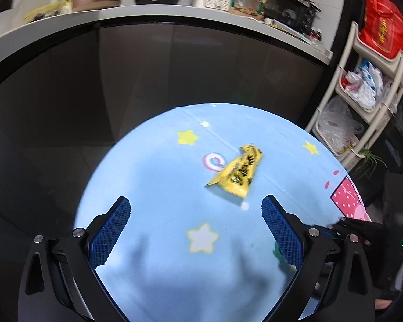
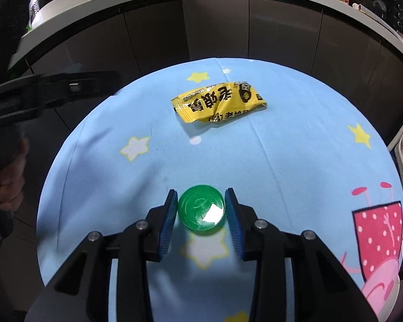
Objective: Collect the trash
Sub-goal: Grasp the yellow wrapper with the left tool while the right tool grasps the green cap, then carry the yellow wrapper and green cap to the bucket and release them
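Note:
A crumpled yellow snack wrapper [image 1: 237,173] lies on the round table with a light blue star-print cloth [image 1: 158,177]; it also shows in the right wrist view [image 2: 217,102] near the far side. My left gripper [image 1: 196,214] is open and empty, held above the cloth short of the wrapper. My right gripper [image 2: 201,209] is closed around a green bottle cap [image 2: 201,209], with both blue pads at the cap's sides. The cap sits low over the cloth. The left gripper's body [image 2: 53,91] shows at the left of the right wrist view.
Dark cabinets under a white counter [image 1: 121,16] curve behind the table, with a pot, appliances and food bags on it. A white tiered rack [image 1: 362,102] with plastic bags stands to the right. A pink cartoon print [image 2: 376,230] marks the cloth's right edge.

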